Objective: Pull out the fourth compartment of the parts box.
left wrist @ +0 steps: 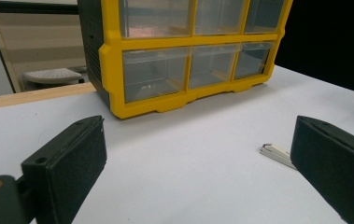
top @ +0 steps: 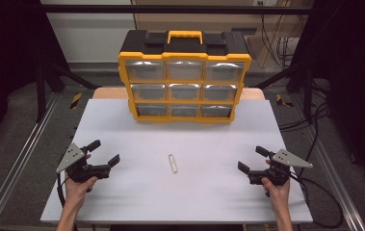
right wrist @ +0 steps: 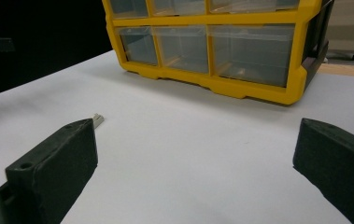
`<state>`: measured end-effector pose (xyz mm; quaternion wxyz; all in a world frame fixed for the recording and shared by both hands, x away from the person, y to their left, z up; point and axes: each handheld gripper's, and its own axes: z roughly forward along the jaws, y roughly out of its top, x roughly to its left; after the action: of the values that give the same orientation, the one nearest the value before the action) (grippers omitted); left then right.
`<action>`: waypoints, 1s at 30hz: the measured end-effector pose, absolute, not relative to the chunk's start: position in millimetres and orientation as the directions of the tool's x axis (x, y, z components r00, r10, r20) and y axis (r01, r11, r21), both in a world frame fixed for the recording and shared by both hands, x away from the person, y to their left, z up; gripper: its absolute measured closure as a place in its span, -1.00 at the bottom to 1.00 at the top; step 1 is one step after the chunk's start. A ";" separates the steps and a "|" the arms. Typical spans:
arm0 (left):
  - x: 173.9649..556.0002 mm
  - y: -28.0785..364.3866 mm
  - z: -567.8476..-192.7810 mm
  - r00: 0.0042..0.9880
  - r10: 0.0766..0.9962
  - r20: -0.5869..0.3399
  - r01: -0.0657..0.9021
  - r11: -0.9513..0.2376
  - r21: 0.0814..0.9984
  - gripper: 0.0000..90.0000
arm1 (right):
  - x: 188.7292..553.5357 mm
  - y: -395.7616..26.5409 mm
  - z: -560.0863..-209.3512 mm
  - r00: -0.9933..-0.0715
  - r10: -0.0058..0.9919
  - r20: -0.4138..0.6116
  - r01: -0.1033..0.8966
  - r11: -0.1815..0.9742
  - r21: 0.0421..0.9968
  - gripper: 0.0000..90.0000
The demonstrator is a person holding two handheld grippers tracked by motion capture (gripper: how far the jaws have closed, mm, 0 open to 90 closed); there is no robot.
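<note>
High view: the left gripper and right gripper stood wide open and empty on the white table. A small pale bar lay flat between them, well apart from both.

Left gripper view: jaws spread wide, nothing held; the bar lay beside the right-hand jaw.

Right gripper view: jaws fully apart, empty; the bar showed past the left-hand jaw, before the yellow drawer cabinet.

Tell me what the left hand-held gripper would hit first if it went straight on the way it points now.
Probably the yellow drawer cabinet. The left hand-held gripper, jaws open, looks along bare white table toward the cabinet's bottom row. The small pale strip lies off beside one jaw, likely missed, though depth is unclear.
</note>
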<state>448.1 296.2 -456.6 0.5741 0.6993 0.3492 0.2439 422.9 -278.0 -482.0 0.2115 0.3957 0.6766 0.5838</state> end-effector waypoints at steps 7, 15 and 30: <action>447.3 294.1 -455.9 0.645 0.762 -0.055 0.206 -0.104 0.973 -0.92 | 422.6 -277.8 -481.8 -0.602 0.779 0.176 0.285 0.004 0.958 -0.99; 448.3 291.2 -451.4 0.653 0.756 -0.045 0.209 -0.124 0.970 -0.93 | 422.4 -278.3 -480.7 -0.603 0.779 0.171 0.281 0.007 0.960 -0.99; 449.7 279.6 -438.9 0.680 0.733 -0.003 0.180 -0.163 0.970 -0.93 | 423.0 -275.9 -480.7 -0.610 0.774 0.168 0.281 0.013 0.960 -0.99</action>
<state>449.7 279.6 -438.9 0.5644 0.7221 0.3163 0.2450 423.0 -275.9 -480.7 0.2105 0.3879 0.6797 0.5859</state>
